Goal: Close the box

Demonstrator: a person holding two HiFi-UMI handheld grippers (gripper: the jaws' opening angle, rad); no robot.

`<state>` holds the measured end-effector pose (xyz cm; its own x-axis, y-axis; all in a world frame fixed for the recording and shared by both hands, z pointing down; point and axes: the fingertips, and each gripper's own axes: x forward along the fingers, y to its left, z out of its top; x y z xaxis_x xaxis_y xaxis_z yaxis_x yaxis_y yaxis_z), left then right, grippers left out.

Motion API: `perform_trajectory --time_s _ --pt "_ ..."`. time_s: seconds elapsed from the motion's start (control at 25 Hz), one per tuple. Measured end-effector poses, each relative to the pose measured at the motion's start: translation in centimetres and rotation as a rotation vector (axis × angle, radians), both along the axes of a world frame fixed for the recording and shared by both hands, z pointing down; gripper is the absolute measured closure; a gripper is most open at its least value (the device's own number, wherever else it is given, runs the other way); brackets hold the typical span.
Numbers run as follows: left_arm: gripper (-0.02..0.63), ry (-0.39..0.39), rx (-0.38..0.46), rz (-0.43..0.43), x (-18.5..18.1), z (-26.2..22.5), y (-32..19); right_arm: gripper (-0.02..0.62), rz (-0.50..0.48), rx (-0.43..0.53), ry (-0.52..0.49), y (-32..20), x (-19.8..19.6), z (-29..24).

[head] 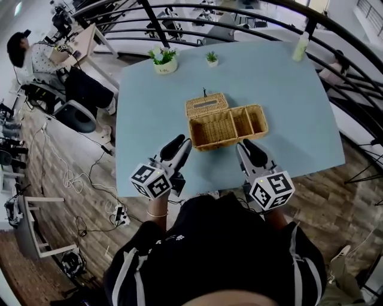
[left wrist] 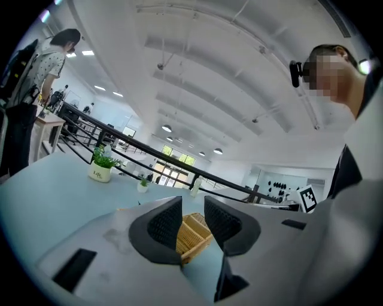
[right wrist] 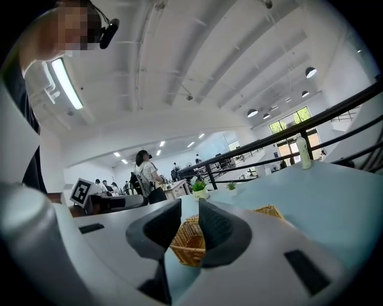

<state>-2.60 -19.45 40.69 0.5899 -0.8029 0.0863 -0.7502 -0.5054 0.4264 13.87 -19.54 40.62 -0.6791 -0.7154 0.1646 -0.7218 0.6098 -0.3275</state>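
Observation:
An open wicker box (head: 227, 127) with inner dividers sits mid-table on the light blue table (head: 287, 89). Its woven lid (head: 206, 104) is folded back behind the left half. My left gripper (head: 181, 145) hovers just short of the box's near left corner, jaws apart with nothing between them. My right gripper (head: 246, 146) hangs by the near right side, also open and empty. In the left gripper view the box (left wrist: 194, 233) shows past the gap of the left gripper (left wrist: 192, 206). In the right gripper view the box (right wrist: 188, 242) lies beyond the right gripper (right wrist: 190, 206).
A white pot with a green plant (head: 164, 60), a smaller potted plant (head: 211, 58) and a pale bottle (head: 301, 46) stand along the table's far side. A black railing (head: 239, 12) runs behind. A person sits at a desk (head: 36, 57) far left. Cables lie on the floor.

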Motion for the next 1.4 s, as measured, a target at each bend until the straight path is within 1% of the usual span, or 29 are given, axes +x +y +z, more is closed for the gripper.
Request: perform_trajectory --time_s 0.08,0.2,0.4,0.6,0.76,0.88,1.08,1.24,1.4 --pt "0.509 -0.029 -0.011 -0.01 -0.7 0.1 -1.3 0.505 0.004 -0.006 0.01 -0.9 -0.1 0.0" --pt "0.503 -0.041 -0.027 -0.012 -1.3 0.4 -2.9 0.505 0.009 -0.011 0.023 -2.4 -0.2 0.0" --pt "0.491 -0.04 -0.07 -0.013 -2.6 1.6 -4.8 0.505 -0.001 -0.037 0.019 -3.8 -1.4 0.3" --pt "0.483 -0.013 -0.118 -0.023 -4.2 2.4 -7.4 0.505 0.002 -0.06 0.036 -5.5 -2.1 0.3" --pt "0.483 -0.01 -0.162 -0.034 -5.4 4.1 -8.8 0.505 0.006 -0.083 0.041 -6.2 -2.7 0.9" --pt "0.483 0.018 -0.199 -0.04 -6.1 5.4 -9.9 0.505 0.005 -0.107 0.038 -6.6 -3.1 1.3" --pt "0.483 0.083 -0.255 -0.047 -7.3 7.5 -12.0 0.505 0.0 -0.132 0.064 -7.6 -4.0 2.3" --pt "0.483 0.162 -0.293 -0.075 -8.2 9.4 -13.5 0.505 0.001 -0.151 0.08 -8.0 -4.3 3.1" --pt "0.483 0.235 -0.34 -0.066 -8.2 11.2 -14.8 0.505 0.011 -0.165 0.086 -8.3 -4.2 3.4"
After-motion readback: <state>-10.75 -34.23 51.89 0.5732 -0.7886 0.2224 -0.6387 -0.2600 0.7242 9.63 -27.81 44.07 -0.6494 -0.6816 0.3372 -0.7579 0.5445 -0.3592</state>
